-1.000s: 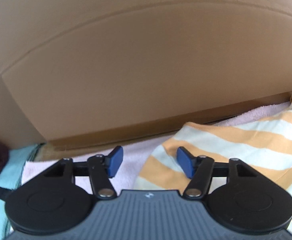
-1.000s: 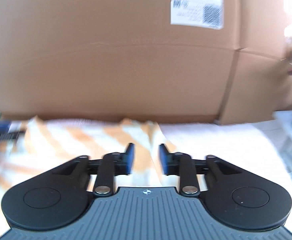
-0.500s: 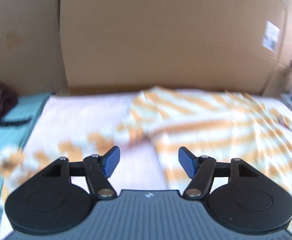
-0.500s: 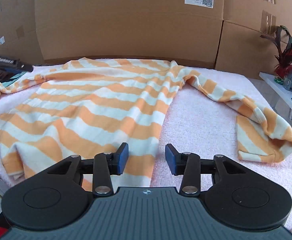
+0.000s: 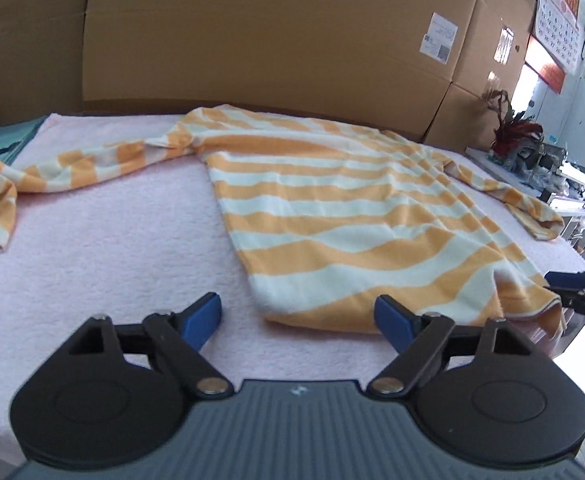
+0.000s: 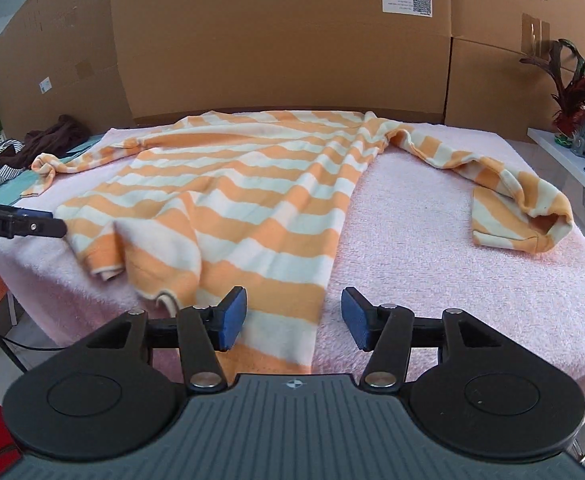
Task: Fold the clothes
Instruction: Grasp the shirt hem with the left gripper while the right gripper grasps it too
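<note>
Gaping jaws: left gripper (image 5: 298, 312) and right gripper (image 6: 294, 318) both spread wide, holding nothing.
Views: only the right wrist showed dark clothes (image 6: 54, 134) far left; only the left, a calendar (image 5: 558, 4).
Change: cameras had drawn back from the cardboard boxes (image 6: 276, 36).
Sweater (image 6: 228, 200): orange-and-white striped, spread on the pink towel (image 6: 432, 248), near hem rumpled, sleeves out.

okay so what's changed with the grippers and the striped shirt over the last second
Both grippers pulled back from the cardboard boxes toward the near edge of the table: the left gripper and right gripper now see the whole shirt, where a second ago they saw only its far edge. Both stayed open and empty. The shirt still lies spread on the pink towel, sleeves out.
</note>
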